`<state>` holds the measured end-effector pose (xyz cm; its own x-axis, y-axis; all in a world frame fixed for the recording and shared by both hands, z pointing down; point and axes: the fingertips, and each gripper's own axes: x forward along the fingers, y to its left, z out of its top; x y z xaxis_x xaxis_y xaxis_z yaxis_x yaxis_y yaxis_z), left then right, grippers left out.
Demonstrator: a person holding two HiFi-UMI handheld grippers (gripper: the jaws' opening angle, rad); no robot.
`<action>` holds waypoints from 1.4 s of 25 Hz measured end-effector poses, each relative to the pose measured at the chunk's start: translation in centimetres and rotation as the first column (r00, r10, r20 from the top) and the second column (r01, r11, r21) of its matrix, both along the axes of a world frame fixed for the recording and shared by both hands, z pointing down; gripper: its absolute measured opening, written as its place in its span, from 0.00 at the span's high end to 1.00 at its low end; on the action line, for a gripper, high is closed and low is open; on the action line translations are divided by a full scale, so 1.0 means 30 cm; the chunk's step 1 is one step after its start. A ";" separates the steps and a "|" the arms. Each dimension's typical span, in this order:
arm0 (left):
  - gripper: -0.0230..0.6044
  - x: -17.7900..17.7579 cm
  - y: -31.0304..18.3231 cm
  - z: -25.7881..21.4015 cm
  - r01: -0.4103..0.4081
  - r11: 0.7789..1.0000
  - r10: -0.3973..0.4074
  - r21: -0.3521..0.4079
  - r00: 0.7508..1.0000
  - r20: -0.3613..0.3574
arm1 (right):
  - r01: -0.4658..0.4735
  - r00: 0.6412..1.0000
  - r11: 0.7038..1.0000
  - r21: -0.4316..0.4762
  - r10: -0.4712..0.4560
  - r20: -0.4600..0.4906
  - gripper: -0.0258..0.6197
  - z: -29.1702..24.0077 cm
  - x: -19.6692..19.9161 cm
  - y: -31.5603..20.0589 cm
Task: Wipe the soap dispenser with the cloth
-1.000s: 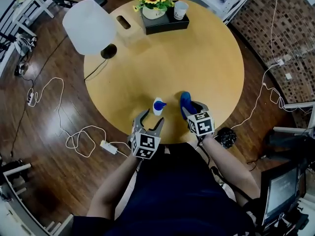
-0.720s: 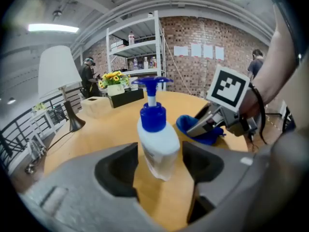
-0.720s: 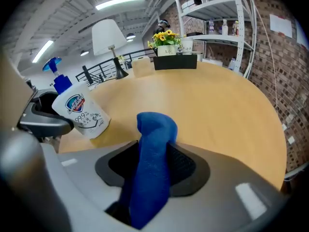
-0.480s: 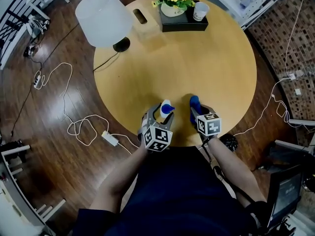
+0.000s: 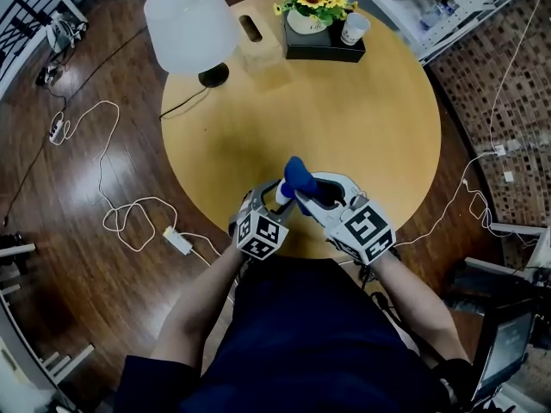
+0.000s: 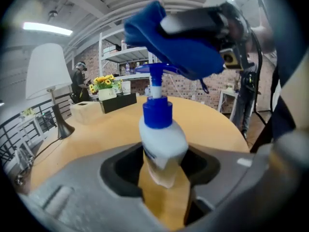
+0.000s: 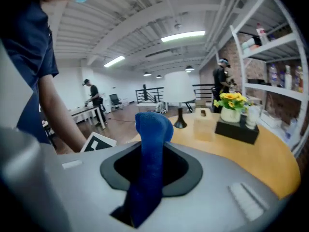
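A white soap dispenser (image 5: 281,195) with a blue pump stands near the front edge of the round wooden table (image 5: 362,127). My left gripper (image 5: 269,205) has just been closing its jaws and is shut on the bottle's lower body (image 6: 163,144). Raised above it, my right gripper (image 5: 312,189) has also been closing and is shut on a blue cloth (image 5: 297,175). In the left gripper view the cloth (image 6: 169,42) hangs right over the pump head, with the right gripper (image 6: 203,21) behind it. In the right gripper view the cloth (image 7: 153,129) sticks up between the jaws.
A white-shaded lamp (image 5: 191,24) stands at the table's far left, beside a wooden tissue box (image 5: 258,40). A black tray (image 5: 325,43) with sunflowers and a cup (image 5: 353,28) sits at the far edge. Cables (image 5: 129,222) lie on the floor at left.
My right gripper has lifted the cloth off the table and swung it left, over the dispenser's pump. My left gripper has moved in around the bottle and gripped it.
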<state>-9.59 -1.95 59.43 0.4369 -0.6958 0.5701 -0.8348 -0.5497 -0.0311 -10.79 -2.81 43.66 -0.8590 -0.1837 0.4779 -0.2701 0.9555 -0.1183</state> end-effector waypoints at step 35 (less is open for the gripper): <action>0.62 0.004 -0.006 -0.013 0.004 1.000 -0.005 -0.027 0.999 -0.031 | 0.016 0.974 0.999 -0.037 -0.024 -0.227 0.81 0.112 -0.082 -0.055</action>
